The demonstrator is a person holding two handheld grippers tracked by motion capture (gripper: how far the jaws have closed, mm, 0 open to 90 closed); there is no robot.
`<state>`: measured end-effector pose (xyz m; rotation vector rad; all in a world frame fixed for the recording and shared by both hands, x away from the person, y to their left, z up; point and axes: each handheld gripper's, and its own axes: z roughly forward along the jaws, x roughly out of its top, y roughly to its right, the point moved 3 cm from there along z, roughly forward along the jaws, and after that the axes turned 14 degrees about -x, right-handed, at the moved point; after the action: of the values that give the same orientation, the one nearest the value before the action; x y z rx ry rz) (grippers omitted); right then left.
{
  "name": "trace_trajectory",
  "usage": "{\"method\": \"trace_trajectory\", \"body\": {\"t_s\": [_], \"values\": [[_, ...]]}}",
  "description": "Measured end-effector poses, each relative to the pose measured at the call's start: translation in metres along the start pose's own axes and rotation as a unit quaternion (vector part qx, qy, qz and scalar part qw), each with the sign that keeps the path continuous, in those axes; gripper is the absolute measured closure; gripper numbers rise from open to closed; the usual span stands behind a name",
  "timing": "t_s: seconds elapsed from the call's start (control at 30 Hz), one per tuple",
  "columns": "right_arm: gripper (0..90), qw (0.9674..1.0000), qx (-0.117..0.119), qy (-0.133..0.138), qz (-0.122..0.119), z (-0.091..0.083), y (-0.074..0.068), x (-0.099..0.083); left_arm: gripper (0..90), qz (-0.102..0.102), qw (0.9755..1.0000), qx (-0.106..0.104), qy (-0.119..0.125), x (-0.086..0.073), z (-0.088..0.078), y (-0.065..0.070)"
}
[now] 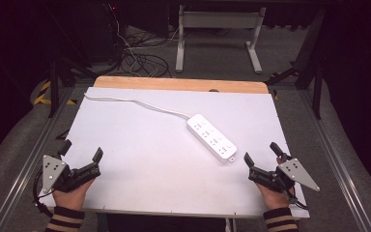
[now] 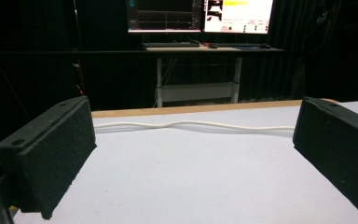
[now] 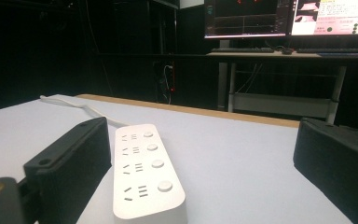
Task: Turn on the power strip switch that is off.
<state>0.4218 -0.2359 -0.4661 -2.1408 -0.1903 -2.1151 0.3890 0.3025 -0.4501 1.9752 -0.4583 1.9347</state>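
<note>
A white power strip (image 1: 211, 137) lies diagonally on the white table top (image 1: 145, 159), right of centre, with several sockets and round buttons on its face (image 3: 143, 170). Its white cable (image 1: 135, 103) runs off to the far left corner and crosses the left gripper view (image 2: 191, 125). My left gripper (image 1: 83, 151) rests at the near left edge, open, nothing between its jaws (image 2: 193, 163). At the near right my right gripper (image 1: 262, 153) is open too, a short way from the strip's near end, which lies beside its left jaw (image 3: 205, 186).
A wooden strip (image 1: 181, 84) borders the table's far edge. Beyond it stand a white desk frame (image 1: 217, 36) and loose cables (image 1: 140, 60) on the floor. Monitors (image 2: 200, 15) sit on a desk in the dark background. Metal rails (image 1: 338, 159) flank the table.
</note>
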Motion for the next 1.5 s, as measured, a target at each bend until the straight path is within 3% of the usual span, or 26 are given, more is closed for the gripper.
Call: {"method": "trace_trajectory", "body": {"t_s": [0.87, 0.97, 1.27, 1.4, 1.5], "values": [[7.3, 1.0000, 0.005, 0.002, -0.003, -0.002, -0.001, 0.002, 0.0, 0.001, 1.0000, 0.000, -0.002, 0.000, 0.000, 0.000], [8.8, 0.9999, 0.008, 0.009, -0.012, -0.003, -0.002, 0.006, 0.0, 0.000, 1.0000, 0.000, -0.003, -0.001, 0.000, 0.000], [24.1, 0.9979, 0.035, 0.053, -0.009, -0.018, -0.006, 0.044, 0.0, 0.004, 0.9999, 0.010, -0.001, 0.000, -0.002, -0.002], [28.4, 0.9964, 0.044, 0.067, -0.029, -0.024, -0.009, 0.064, 0.0, 0.003, 1.0000, 0.008, -0.001, 0.000, -0.001, -0.002], [39.1, 0.9942, 0.055, 0.076, -0.053, -0.029, -0.014, 0.096, 0.0, 0.003, 1.0000, 0.006, -0.003, 0.000, -0.001, -0.001]]}}
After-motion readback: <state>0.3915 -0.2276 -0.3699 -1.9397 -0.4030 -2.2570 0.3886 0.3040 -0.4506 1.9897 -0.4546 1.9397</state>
